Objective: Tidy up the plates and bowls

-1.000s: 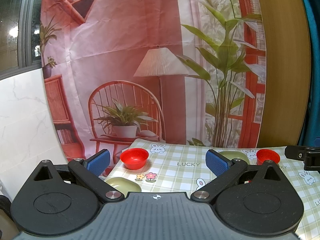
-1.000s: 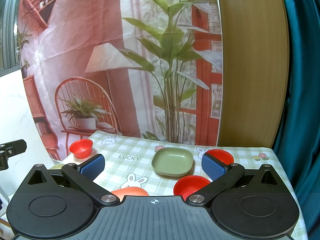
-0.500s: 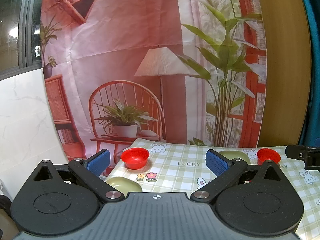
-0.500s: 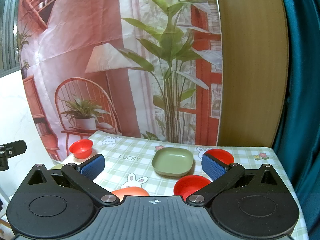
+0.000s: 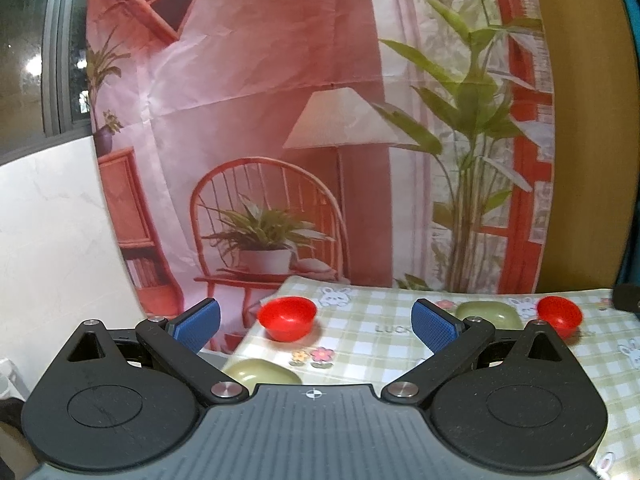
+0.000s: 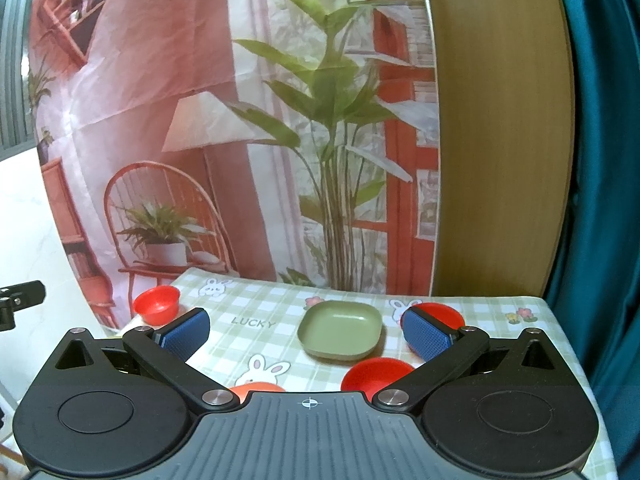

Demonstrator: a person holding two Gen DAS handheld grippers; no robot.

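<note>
My left tool (image 5: 315,322) is spread wide, with nothing between its blue pads (image 5: 198,322). It is raised above the near-left part of the surface (image 5: 360,344), which carries a green checked cloth. Directly past its left finger sits a red bowl (image 5: 286,317), upright, near the far-left corner. Just below that bowl, partly hidden by the tool body, lies a pale green plate (image 5: 262,372). Past the right finger I see a second green plate (image 5: 490,314), with another red bowl (image 5: 559,315) beside it to the right.

My right tool (image 6: 306,330) is likewise spread wide and holds nothing. Between its fingers, toward the far side of the surface (image 6: 256,304), a square green plate (image 6: 341,334) lies flat. Near the right finger, a red bowl (image 6: 376,374) sits close in front of the tool body, and a red dish (image 6: 444,314) shows behind the right pad; I cannot tell whether the two touch. An orange-red rim (image 6: 258,388) shows at the body's edge. At far left stands the small red bowl (image 6: 157,309), near the surface's edge.

A printed backdrop (image 6: 200,120) hangs behind the surface, beside a wooden panel (image 6: 500,140).
</note>
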